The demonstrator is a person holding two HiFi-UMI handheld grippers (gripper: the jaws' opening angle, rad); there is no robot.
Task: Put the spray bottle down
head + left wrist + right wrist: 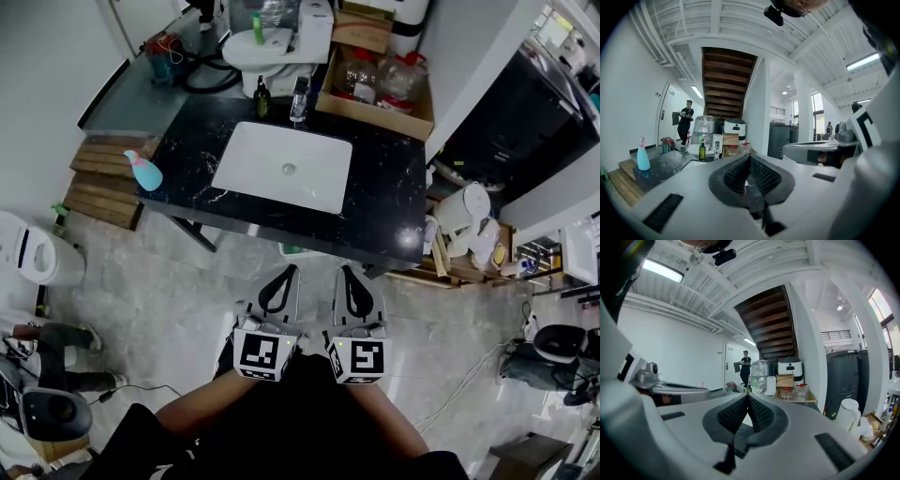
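A light blue spray bottle (145, 172) with a pink nozzle stands upright on the left end of the black marble counter (380, 187); in the left gripper view the spray bottle (643, 157) shows at the far left. My left gripper (286, 272) and right gripper (345, 273) hang side by side in front of the counter, short of its near edge and well right of the bottle. Both have their jaws shut with nothing between them. The left gripper (749, 157) and right gripper (747, 396) point level towards the counter.
A white sink (281, 167) is set in the counter. A dark green bottle (262, 99) and a small pump bottle (299, 99) stand behind it. A cardboard box (375, 89) with jars sits at the back right. A white kettle (462, 211) is on a shelf to the right. Wooden steps (101, 178) lie to the left.
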